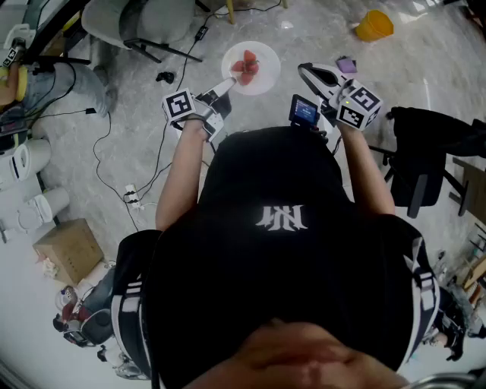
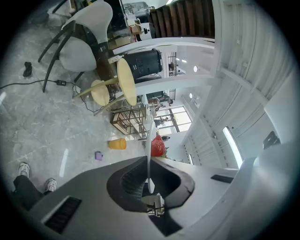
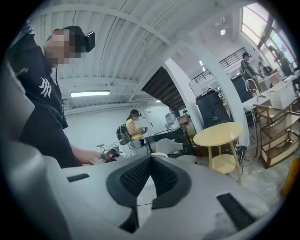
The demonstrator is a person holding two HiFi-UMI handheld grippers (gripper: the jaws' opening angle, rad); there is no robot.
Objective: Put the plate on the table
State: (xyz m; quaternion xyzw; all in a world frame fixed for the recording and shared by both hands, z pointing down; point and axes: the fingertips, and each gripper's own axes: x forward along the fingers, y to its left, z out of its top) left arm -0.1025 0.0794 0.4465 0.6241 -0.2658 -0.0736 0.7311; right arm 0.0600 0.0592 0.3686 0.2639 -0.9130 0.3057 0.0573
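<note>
A round white plate (image 1: pixel 267 78) bearing red strawberries (image 1: pixel 247 65) is held roughly level in the air. Its near rim is pinched between the closed jaws of the left gripper (image 1: pixel 228 82), whose own view shows the plate edge-on. The round pale-yellow wooden table (image 3: pixel 218 134), with a smaller shelf beneath its top, stands upright, well apart from the plate.

The floor (image 1: pixel 68 129) is pale grey marbled stone. Black cables (image 1: pixel 96 156) trail over it, a cardboard box (image 1: pixel 68 251) sits at the left, and an orange cup (image 1: pixel 374 25) lies farther off. A white shell chair (image 1: pixel 137 19) stands near a round yellow table (image 3: pixel 218 133) with a lower shelf. Overhead, the ribbed white ceiling (image 3: pixel 122 28) carries a strip light (image 3: pixel 90 93). Tall windows (image 3: pixel 262 21) brighten one side, above a wooden rack (image 3: pixel 279 136).
</note>
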